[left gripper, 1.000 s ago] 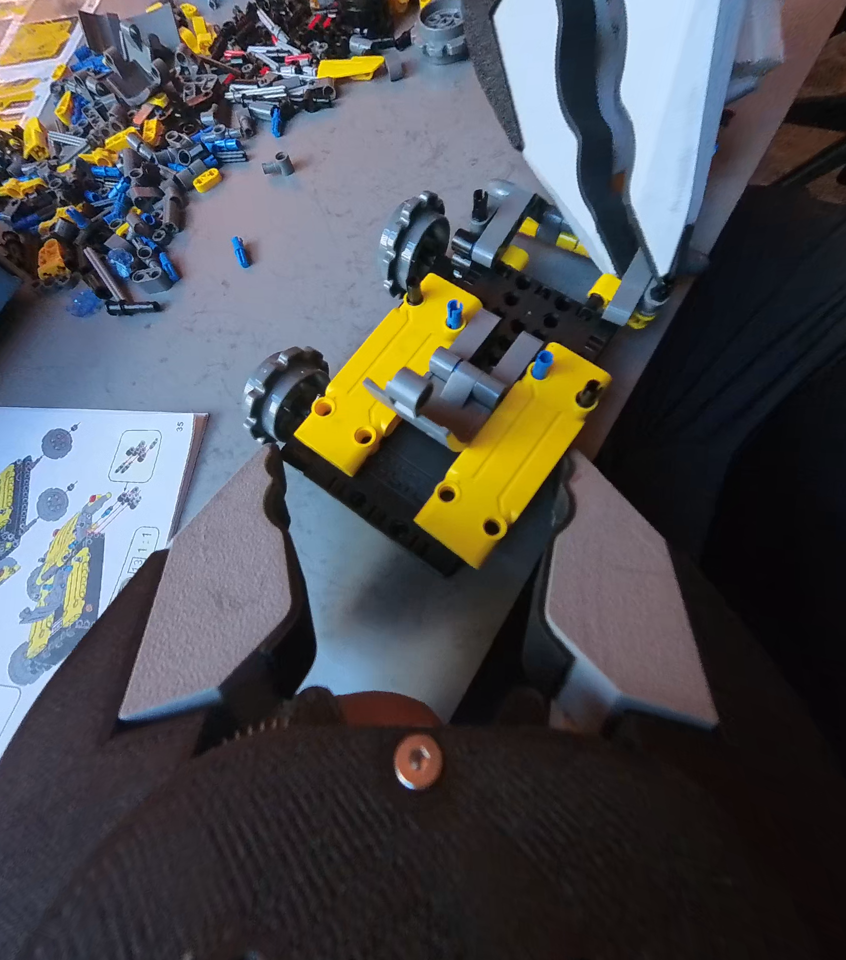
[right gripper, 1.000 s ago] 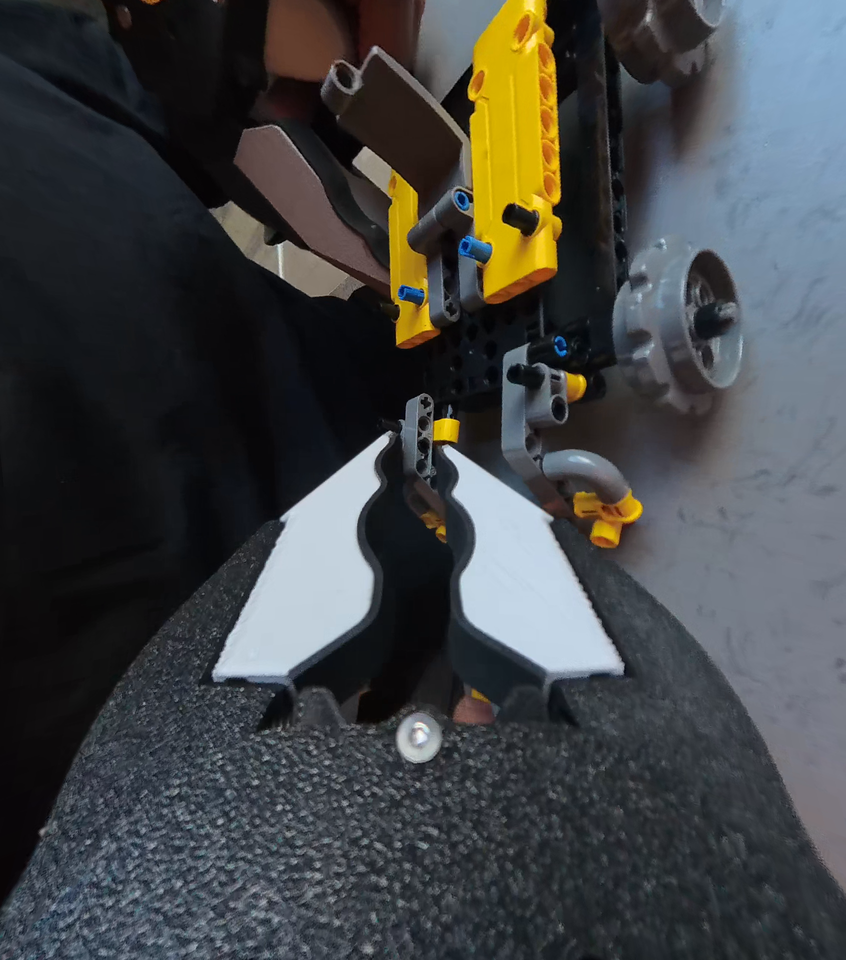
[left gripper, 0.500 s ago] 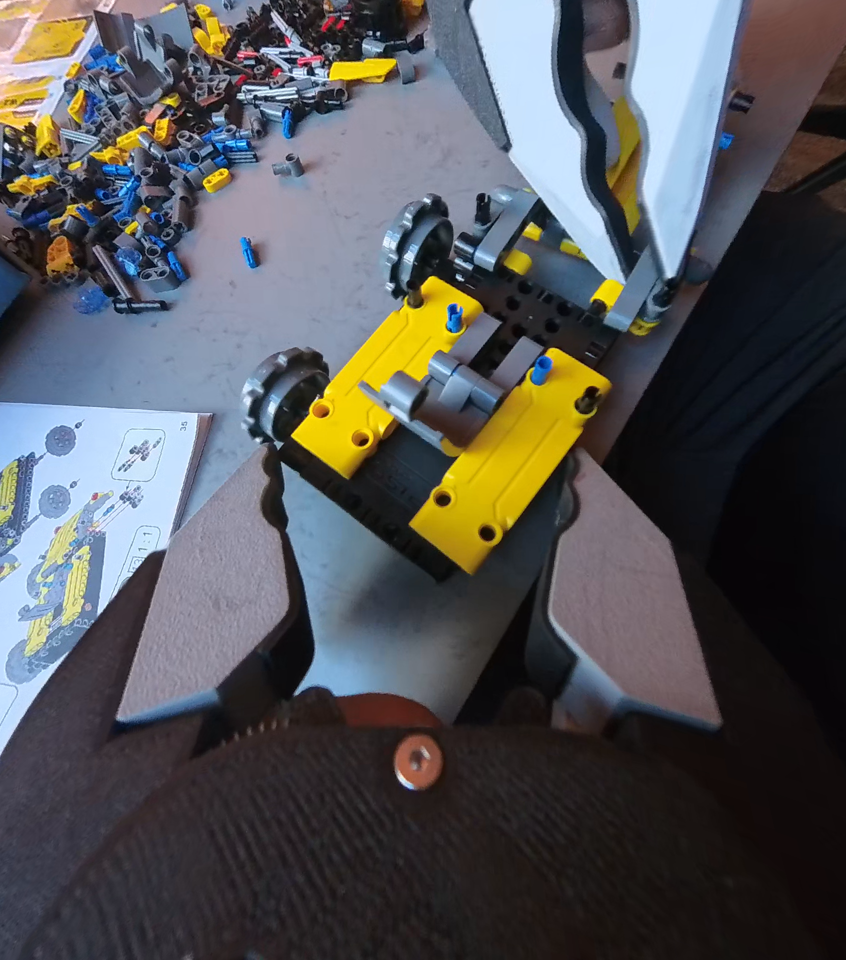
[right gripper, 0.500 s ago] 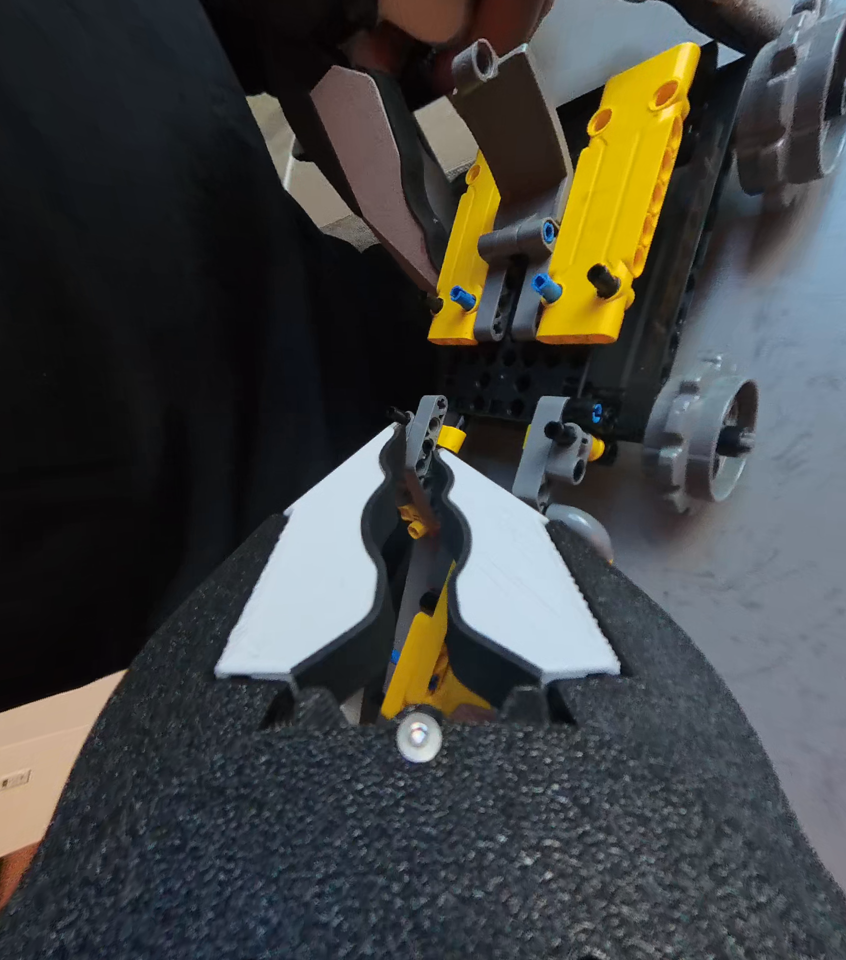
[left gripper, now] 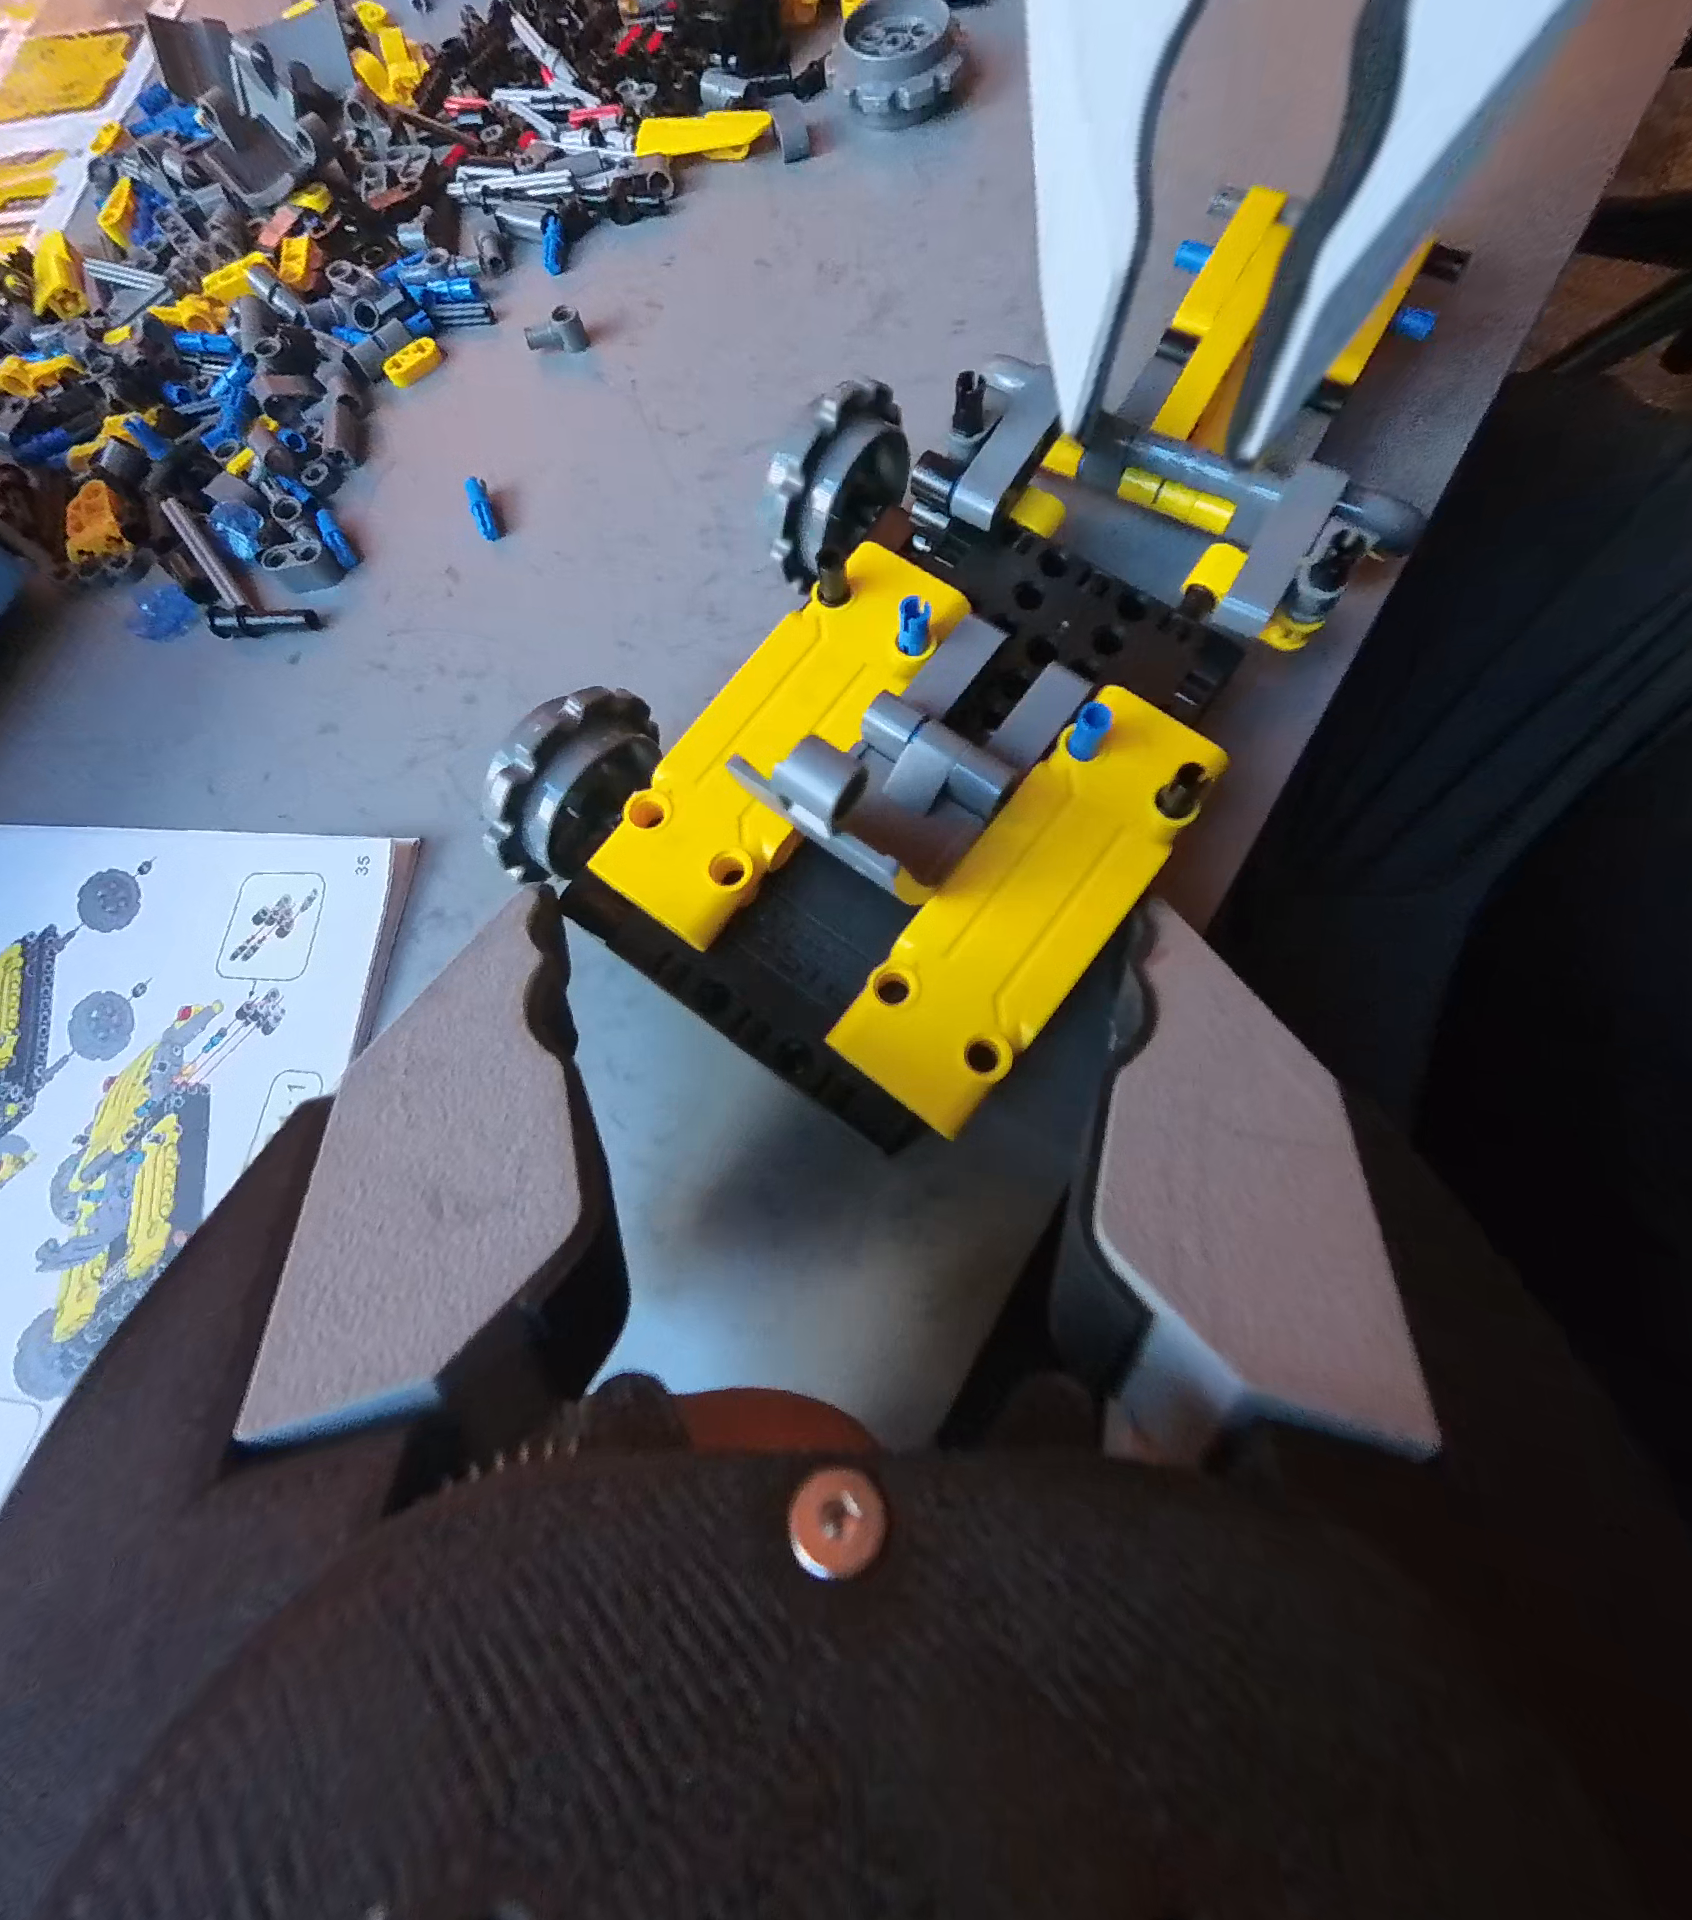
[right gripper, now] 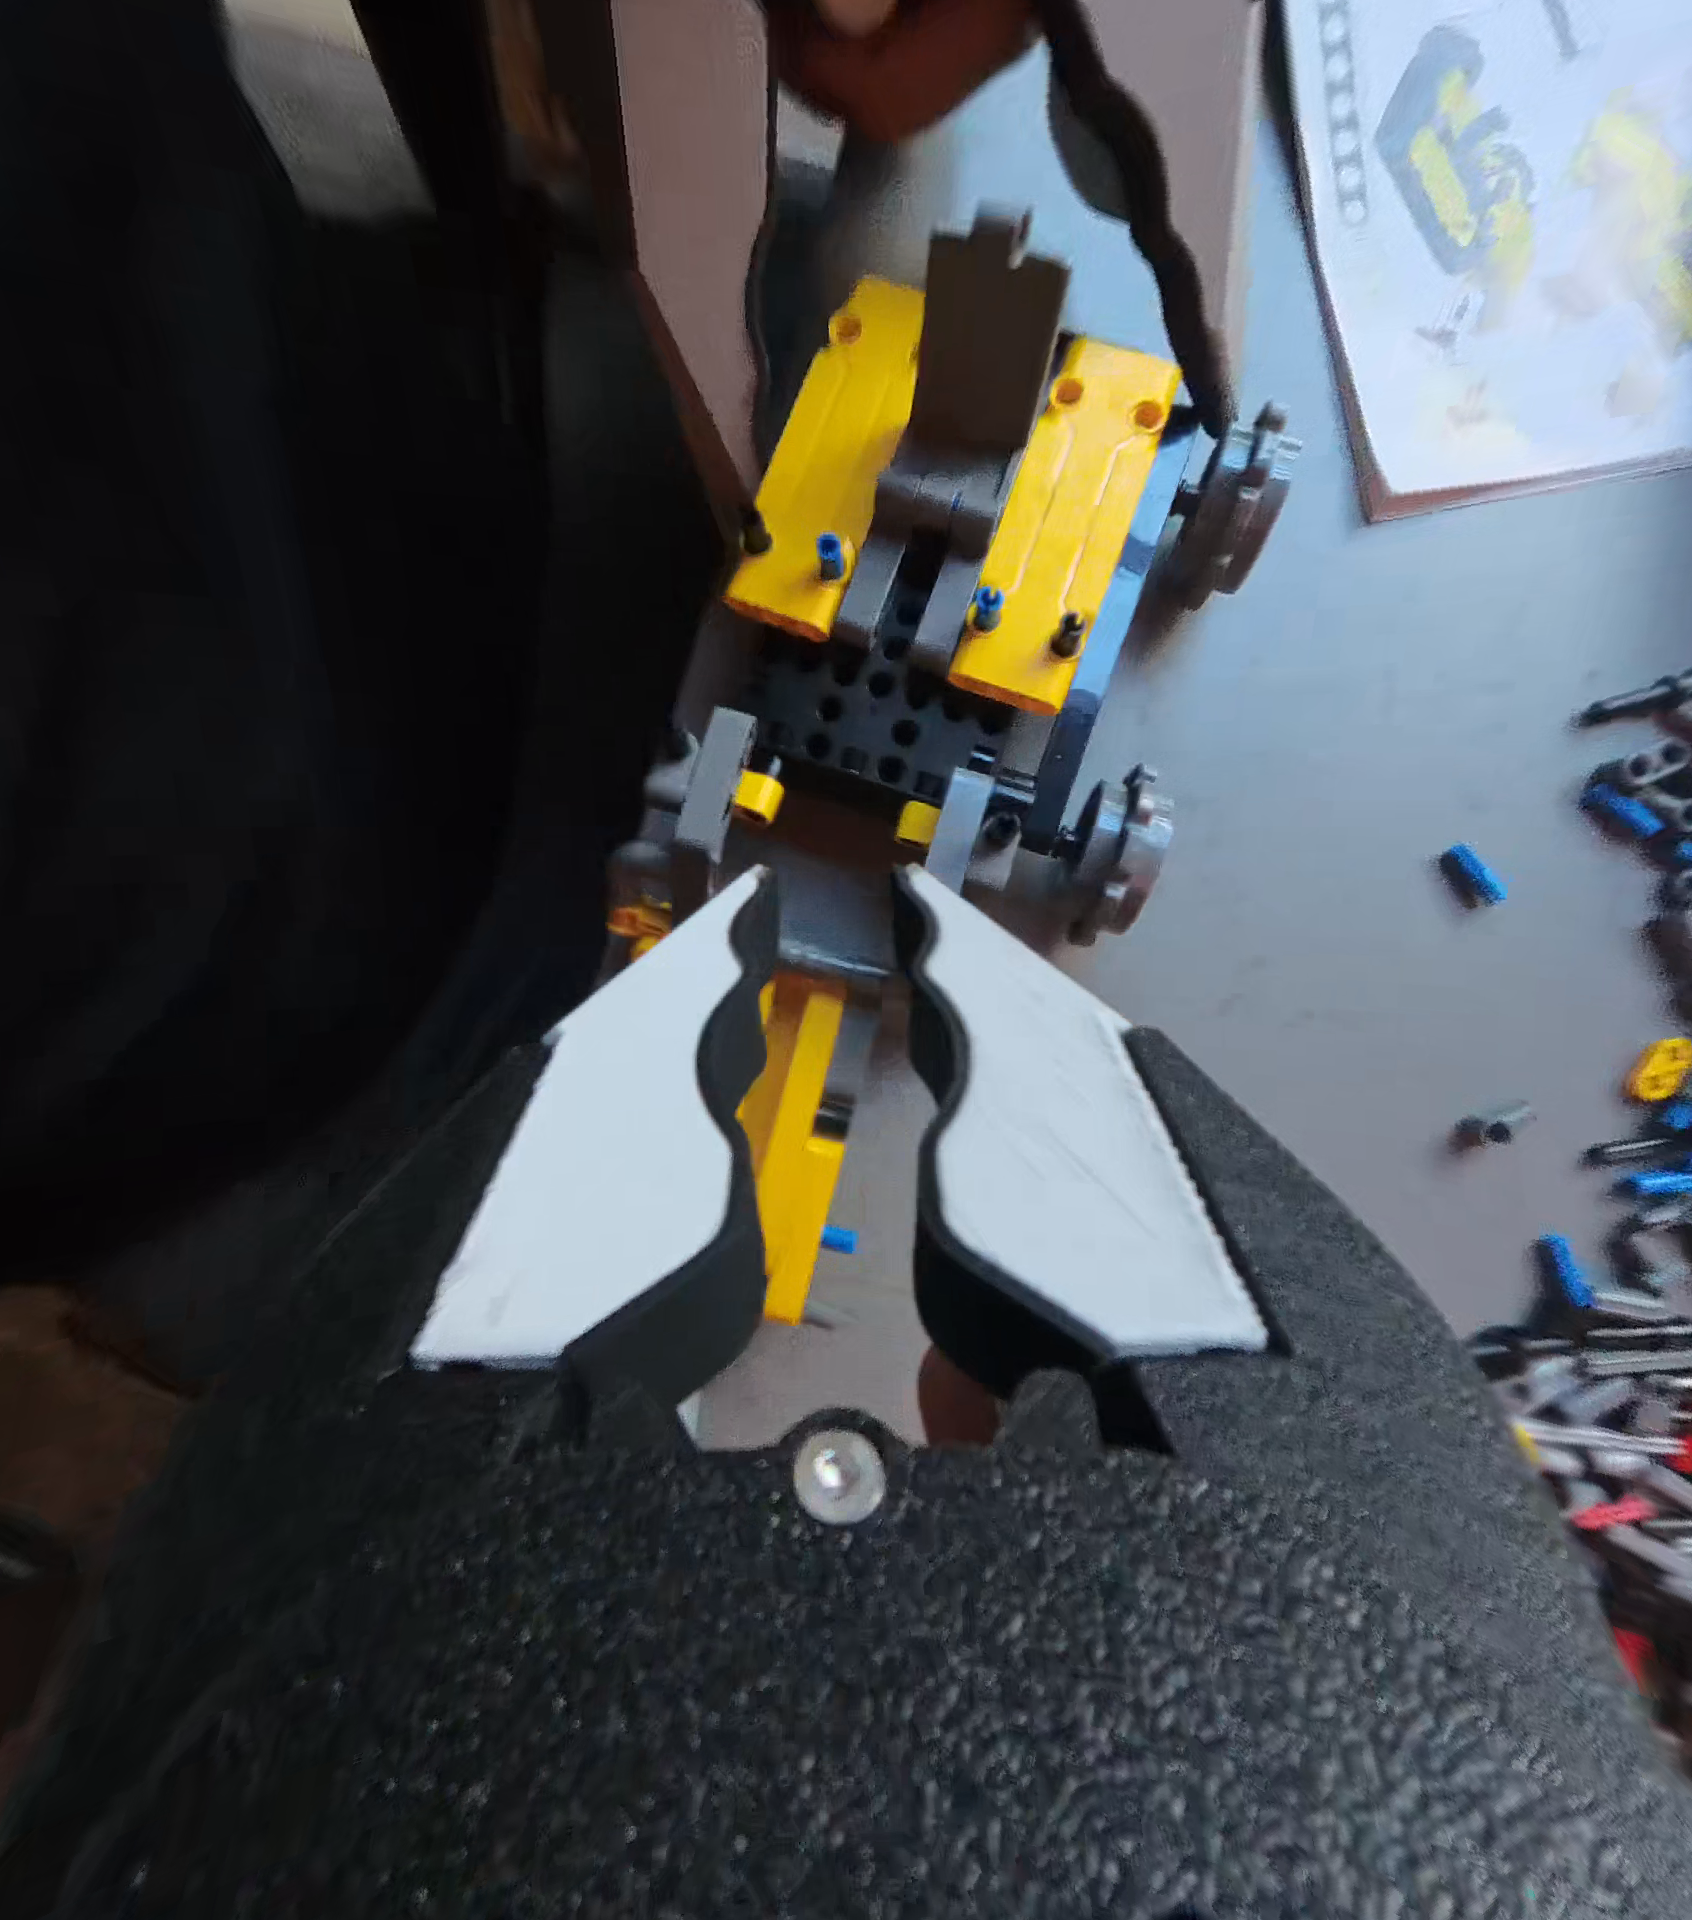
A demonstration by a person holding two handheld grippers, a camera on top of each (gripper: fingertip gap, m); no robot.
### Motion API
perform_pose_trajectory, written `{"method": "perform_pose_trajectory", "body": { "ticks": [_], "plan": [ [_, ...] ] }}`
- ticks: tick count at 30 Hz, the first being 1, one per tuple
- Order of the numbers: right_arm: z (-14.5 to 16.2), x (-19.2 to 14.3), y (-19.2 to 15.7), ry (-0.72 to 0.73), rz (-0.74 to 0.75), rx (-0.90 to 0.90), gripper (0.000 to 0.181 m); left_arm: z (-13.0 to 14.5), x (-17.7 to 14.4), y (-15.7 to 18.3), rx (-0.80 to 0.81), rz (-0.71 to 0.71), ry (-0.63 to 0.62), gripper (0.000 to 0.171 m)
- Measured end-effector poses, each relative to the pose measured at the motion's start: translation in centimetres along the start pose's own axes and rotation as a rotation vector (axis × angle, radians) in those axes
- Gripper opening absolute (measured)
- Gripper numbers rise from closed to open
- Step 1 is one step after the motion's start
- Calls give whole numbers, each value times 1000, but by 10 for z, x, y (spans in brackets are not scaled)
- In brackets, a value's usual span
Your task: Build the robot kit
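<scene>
In the left wrist view, the yellow-and-black brick vehicle (left gripper: 909, 842) is clasped at its near end between the widely spread brown fingers of the left gripper (left gripper: 842, 935), at the grey table's (left gripper: 613, 436) right edge. An instruction booklet (left gripper: 94, 1039) lies left; a loose parts pile (left gripper: 229, 291) lies far left.

In the right wrist view, the white-fingered right gripper (right gripper: 831, 883) seems narrowly parted around a grey piece (right gripper: 831, 925) at the vehicle's end, though blur hides contact.

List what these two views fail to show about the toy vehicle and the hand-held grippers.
- Toy vehicle, left wrist view: far end hidden behind the right hand-held gripper.
- Right hand-held gripper's contact with it, right wrist view: blurred.
- Left hand-held gripper: contact with the vehicle's sides unclear.
</scene>
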State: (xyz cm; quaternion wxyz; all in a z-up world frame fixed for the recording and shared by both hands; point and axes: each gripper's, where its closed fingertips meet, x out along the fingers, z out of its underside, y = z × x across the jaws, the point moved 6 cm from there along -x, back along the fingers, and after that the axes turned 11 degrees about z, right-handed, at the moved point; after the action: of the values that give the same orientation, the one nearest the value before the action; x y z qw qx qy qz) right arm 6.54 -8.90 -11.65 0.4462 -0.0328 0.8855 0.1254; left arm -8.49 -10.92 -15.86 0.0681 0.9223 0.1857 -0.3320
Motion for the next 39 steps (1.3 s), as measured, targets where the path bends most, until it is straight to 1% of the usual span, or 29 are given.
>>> {"method": "perform_pose_trajectory", "body": {
  "ticks": [1, 2, 4, 6, 9, 12, 16, 17, 18, 20, 22, 27, 29, 33, 35, 39],
  "plan": [
    [-2, 3, -2, -6, 18, -63, 20, 0, 0, 0, 1, 4, -2, 102],
    [-5, 5, -4, -8, 33, -131, 24, 0, 0, 0, 3, 10, -3, 102],
    [-9, 9, -5, -36, 78, -278, 22, 0, -1, -1, 5, 16, -6, 102],
    [-12, 10, -8, -48, 89, -402, 21, 0, -1, -1, 7, 27, -9, 103],
    [-17, 14, -14, -25, 82, -508, 27, 1, 0, -2, 5, 36, -13, 103],
    [-15, 19, -14, -24, 80, -577, 25, 1, 0, -2, -1, 35, -13, 103],
    [-13, 18, -15, -3, 83, -604, 20, 1, 0, -3, -22, 42, -18, 103],
    [-13, 16, -14, 7, 76, -600, 15, 1, 0, -3, -25, 44, -20, 103],
    [-13, 14, -14, 18, 61, -586, 14, 1, 1, -3, -26, 44, -20, 103],
    [-13, 16, -14, 20, 34, -572, 17, 1, 1, -3, -27, 44, -20, 103],
    [-12, 20, -13, 14, 29, -594, 20, 1, 1, -3, -30, 44, -19, 103],
    [-14, 16, -11, 36, -6, -602, 18, 1, 1, -3, -31, 44, -19, 103],
    [-15, 13, -11, 50, -40, -581, 18, 1, 1, -3, -32, 46, -20, 103],
    [-16, 18, -10, 74, -102, -539, 16, 2, 1, -3, -29, 52, -19, 103],
    [-17, 19, -9, 80, -114, -521, 19, 1, 1, -3, -31, 52, -19, 103],
    [-15, 18, -13, 94, -123, -508, 15, 1, 1, -2, -30, 54, -18, 103]
  ]
}}
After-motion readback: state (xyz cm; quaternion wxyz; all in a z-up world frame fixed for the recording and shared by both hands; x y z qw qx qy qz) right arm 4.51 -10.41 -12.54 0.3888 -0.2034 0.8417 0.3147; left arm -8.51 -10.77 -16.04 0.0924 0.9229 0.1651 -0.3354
